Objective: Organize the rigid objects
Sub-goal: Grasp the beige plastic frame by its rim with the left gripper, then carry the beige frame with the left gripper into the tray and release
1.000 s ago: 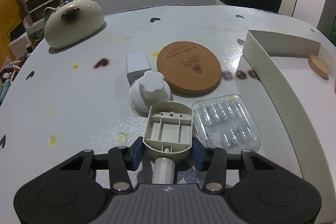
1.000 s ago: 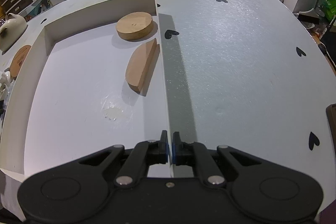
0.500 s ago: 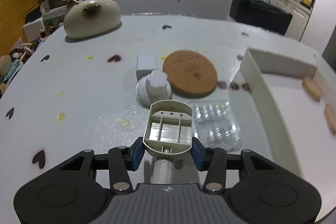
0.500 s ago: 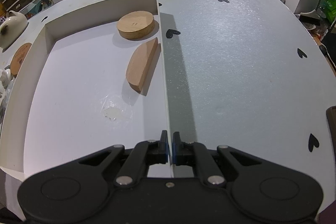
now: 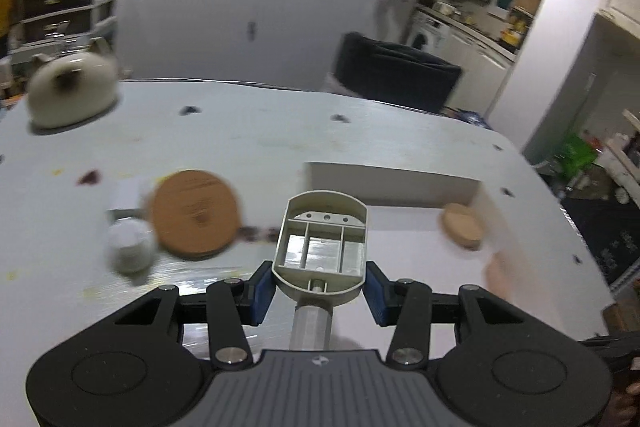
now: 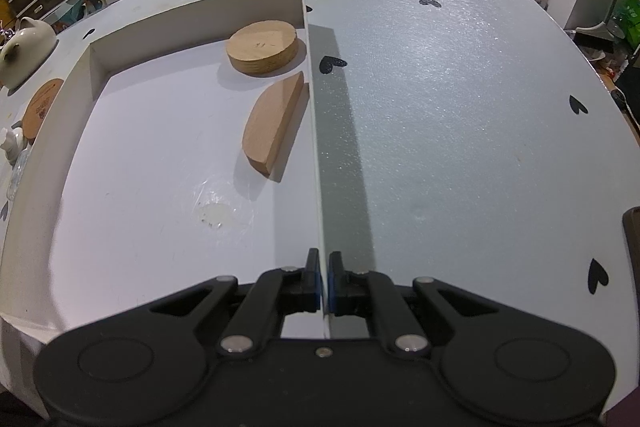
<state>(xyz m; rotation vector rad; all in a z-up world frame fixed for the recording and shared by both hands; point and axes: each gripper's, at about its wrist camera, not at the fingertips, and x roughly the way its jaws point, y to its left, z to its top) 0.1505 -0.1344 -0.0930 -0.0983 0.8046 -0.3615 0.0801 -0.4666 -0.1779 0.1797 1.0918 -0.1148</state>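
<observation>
My left gripper (image 5: 320,281) is shut on a grey plastic part with open compartments (image 5: 322,241) and holds it in the air over the near left edge of the white tray (image 5: 392,179). My right gripper (image 6: 323,277) is shut on the tray's right wall (image 6: 316,155), near its front end. In the tray lie a round wooden disc (image 6: 262,47) and a half-round wooden block (image 6: 274,123). The disc also shows in the left wrist view (image 5: 460,231).
A cork coaster (image 5: 196,213), a white knob-shaped piece (image 5: 128,245) and a small white box (image 5: 124,197) lie left of the tray. A cat-shaped ceramic dish (image 5: 70,93) stands at the far left. A sticky smear (image 6: 216,215) marks the tray floor.
My left gripper has lifted the grey part off the table and swung right, from beside the blister pack to over the tray's edge. The right gripper stays clamped on the tray wall.
</observation>
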